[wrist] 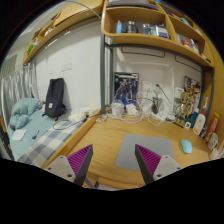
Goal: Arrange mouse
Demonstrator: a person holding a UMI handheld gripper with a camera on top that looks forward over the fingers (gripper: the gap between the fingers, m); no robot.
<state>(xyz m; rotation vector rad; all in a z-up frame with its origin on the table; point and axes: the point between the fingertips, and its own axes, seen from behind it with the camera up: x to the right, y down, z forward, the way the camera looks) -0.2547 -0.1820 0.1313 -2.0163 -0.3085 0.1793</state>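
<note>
A light blue mouse (186,146) lies on the wooden desk (105,140), just right of a grey mouse mat (142,152). My gripper (115,160) is open and empty, held above the desk's near edge. Its left finger's purple pad (80,160) is over bare wood. The right finger's pad (148,159) overlaps the mouse mat's near part. The mouse is ahead of the fingers and to their right, well apart from them.
Bottles and small items (195,118) crowd the desk's back right. Clutter (125,100) lines the back wall under wooden shelves (145,30). A bed (35,135) with a dark bag (55,98) is on the left.
</note>
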